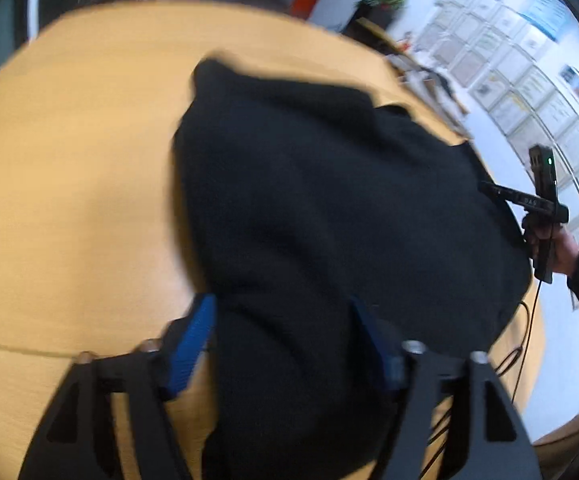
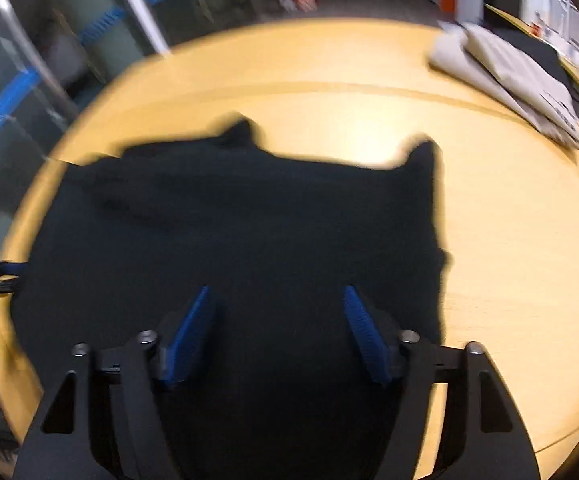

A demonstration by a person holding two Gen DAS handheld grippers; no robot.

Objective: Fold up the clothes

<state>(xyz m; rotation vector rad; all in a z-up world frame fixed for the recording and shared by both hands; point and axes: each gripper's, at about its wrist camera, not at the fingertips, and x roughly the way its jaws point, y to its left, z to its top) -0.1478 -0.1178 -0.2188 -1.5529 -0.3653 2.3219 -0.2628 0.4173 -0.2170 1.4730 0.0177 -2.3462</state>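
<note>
While both views are smeared by motion blur, the main layout reads clearly enough: a black garment [image 2: 249, 232] lies spread on the wooden table [image 2: 509, 260], and both tools hang over it. The left gripper [image 1: 281, 320] has its jaws spread wide, the dark cloth filling the gap between them and running ahead of the tips; nothing appears pinched. The right gripper [image 2: 277, 312] is likewise wide open with the garment beneath and ahead of its jaws, and it grips nothing. In the left view it shows at the garment's far right edge, held in the person's hand [image 1: 561, 248]. Ahead of the right jaws and off to their right, a pile of pale fabric [image 2: 509, 76] rests near the table's far edge, well apart from the black piece.

Judging by this, the step in hand is the approach before a grasp. The next move likely calls for lowering each pair of jaws onto an edge or corner, closing on one layer, then lifting together to carry the fold across.
</note>
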